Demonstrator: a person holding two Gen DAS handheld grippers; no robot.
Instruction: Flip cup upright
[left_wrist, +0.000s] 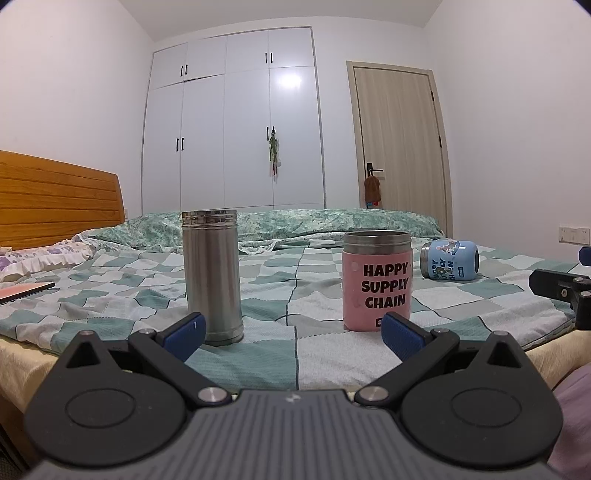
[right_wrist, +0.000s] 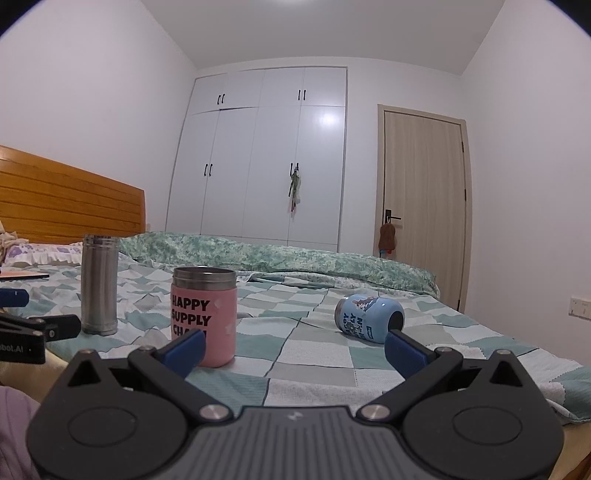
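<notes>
Ahead and a little to the right of my right gripper (right_wrist: 293, 345), the blue cup (right_wrist: 369, 318) is lying on its side on the checked bedspread (right_wrist: 314, 354), its long axis running roughly crosswise to my reach, one dark end turning toward me and to the right; which end is the mouth I cannot tell. My right gripper is sitting nearer to it than my left gripper (left_wrist: 291, 332), which is facing the gap between the steel flask (left_wrist: 212, 273) and the pink cup (left_wrist: 376, 280), both already standing upright, with the blue cup well off to its right. Both my claws are spreading wide, grasping nothing and touching nothing. I am judging the right one best placed: it needs to swing right and close across the blue cup's body before tipping it up.
</notes>
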